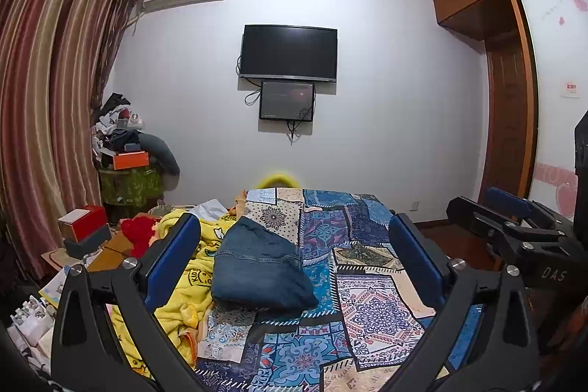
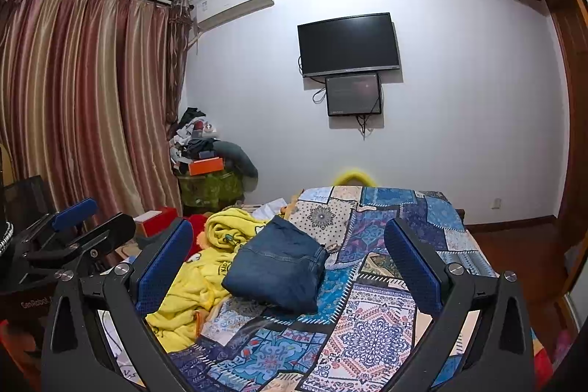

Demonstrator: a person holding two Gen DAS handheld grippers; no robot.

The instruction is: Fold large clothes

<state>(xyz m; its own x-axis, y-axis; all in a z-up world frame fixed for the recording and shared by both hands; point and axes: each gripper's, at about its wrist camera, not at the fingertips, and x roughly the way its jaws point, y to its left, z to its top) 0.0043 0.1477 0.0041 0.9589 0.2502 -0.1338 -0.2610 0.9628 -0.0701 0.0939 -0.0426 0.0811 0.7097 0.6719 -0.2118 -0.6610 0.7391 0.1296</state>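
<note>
A folded blue denim garment [image 1: 257, 267] lies on the patterned bedspread [image 1: 367, 300], a compact bundle in the middle of the bed; it also shows in the right wrist view [image 2: 279, 267]. My left gripper [image 1: 294, 241] is open and empty, held above the bed with the denim bundle between and beyond its blue pads. My right gripper [image 2: 290, 245] is open and empty, likewise held back from the bundle. The right gripper also shows at the right edge of the left wrist view [image 1: 514, 219], and the left gripper at the left edge of the right wrist view [image 2: 70, 230].
A crumpled yellow blanket [image 1: 187, 281] lies on the bed's left side, next to the denim. Red boxes [image 1: 84, 223] and clutter sit left of the bed, below striped curtains [image 1: 47, 98]. A TV [image 1: 288, 52] hangs on the far wall. A wooden wardrobe [image 1: 511, 120] stands at right.
</note>
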